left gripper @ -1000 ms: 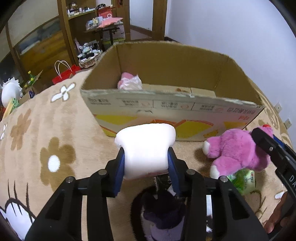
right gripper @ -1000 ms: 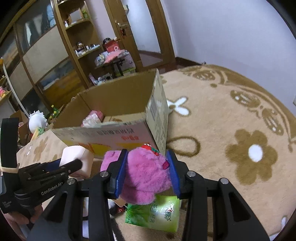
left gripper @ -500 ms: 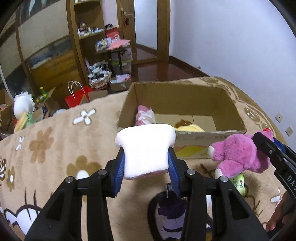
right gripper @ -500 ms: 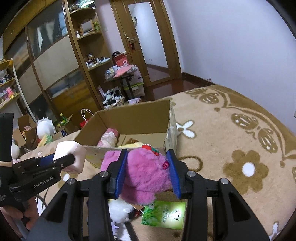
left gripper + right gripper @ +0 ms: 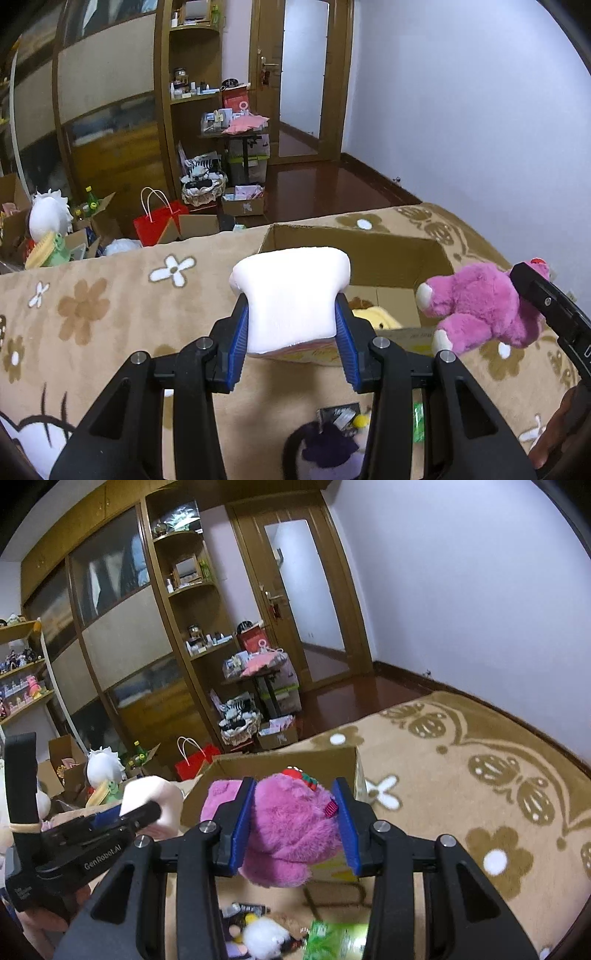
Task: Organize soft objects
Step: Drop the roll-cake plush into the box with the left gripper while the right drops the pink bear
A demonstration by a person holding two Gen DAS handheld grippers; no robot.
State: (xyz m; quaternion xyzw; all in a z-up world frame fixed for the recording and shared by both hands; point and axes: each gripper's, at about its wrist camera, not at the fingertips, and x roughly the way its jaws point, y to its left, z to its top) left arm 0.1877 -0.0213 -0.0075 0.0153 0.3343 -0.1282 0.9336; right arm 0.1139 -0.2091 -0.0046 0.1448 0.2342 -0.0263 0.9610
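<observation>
A: Nearest stuff?
B: Left gripper (image 5: 291,343) clamped on white toast-shaped plush (image 5: 290,295), held up in the air. Right gripper (image 5: 295,830) clamped on pink plush bear (image 5: 291,830), also lifted.
A: Below them?
B: Blurry small toys (image 5: 258,936) and a green packet (image 5: 332,938) on the flowered tan carpet (image 5: 480,794).
A: Farther?
B: Open cardboard box (image 5: 369,251) just beyond both plushes, yellow plush (image 5: 376,317) inside. Behind it, red bag (image 5: 159,221), then wooden shelves (image 5: 184,590) and door (image 5: 303,602).
</observation>
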